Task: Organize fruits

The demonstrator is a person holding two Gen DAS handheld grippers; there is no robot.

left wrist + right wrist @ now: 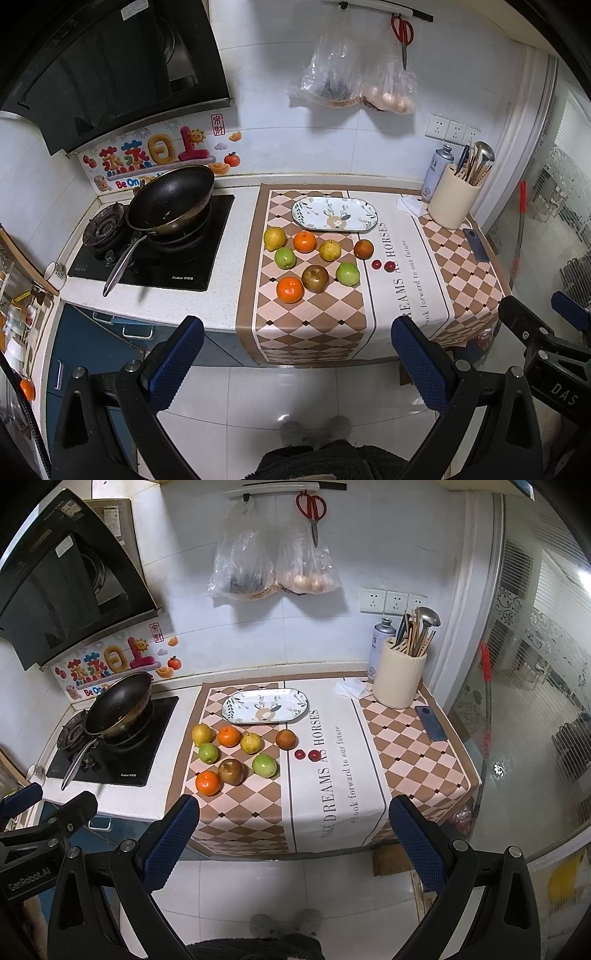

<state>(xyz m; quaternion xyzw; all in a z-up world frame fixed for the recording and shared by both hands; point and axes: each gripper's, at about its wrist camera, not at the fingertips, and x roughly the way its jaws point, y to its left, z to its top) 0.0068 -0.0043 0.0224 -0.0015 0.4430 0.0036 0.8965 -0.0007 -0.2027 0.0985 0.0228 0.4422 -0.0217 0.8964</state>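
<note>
Both the left gripper (297,363) and right gripper (293,843) hang wide apart, empty, short of the counter. The fruits (315,278) lie far ahead beside the empty plate (334,215), left of centre; the left gripper appears nearer.

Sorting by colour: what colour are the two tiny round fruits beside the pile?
Dark red fruits, clearest in the right wrist view.

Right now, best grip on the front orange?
Take the front orange across its round middle, from above and the near edge. It sits upright at the cluster's front; the brown fruit sits close on its right, so keep fingers front-to-back.
</note>
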